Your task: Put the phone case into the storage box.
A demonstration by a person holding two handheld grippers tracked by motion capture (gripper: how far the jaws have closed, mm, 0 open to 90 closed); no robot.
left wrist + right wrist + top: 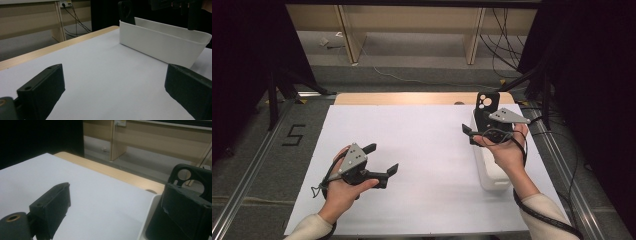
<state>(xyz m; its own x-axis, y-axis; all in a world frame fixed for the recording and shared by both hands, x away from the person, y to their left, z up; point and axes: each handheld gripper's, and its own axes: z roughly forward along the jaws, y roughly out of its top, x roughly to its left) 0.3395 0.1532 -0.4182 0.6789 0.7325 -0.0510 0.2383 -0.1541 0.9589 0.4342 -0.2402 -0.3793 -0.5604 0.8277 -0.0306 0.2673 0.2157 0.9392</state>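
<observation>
In the high view, the left gripper [383, 159] sits at about 7 o'clock on the white surface [427, 150], held low in the person's left hand [343, 190], its jaws spread wide with nothing between them. At about 3 o'clock the right gripper [471, 135] hovers over the white bin [490, 172], which runs along the right edge of the surface. A black phone case [487, 104] stands upright at the bin's far end, toward 1 o'clock, just behind that gripper. The right hand [507, 150] wraps the gripper's body from below.

In the left gripper view, both jaws rise from the bottom corners, far apart, with bare white surface between them. The bin [160, 42] lies at 1 o'clock, the phone case [125, 11] poking above its far end at 12 o'clock.

In the right gripper view, the jaws stand partly open: one at 8 o'clock over the surface, the other at 4 o'clock directly in front of the phone case [192, 176], which leans inside the bin [150, 217]. Whether that jaw touches the case I cannot tell; the case is not clamped between the two.
</observation>
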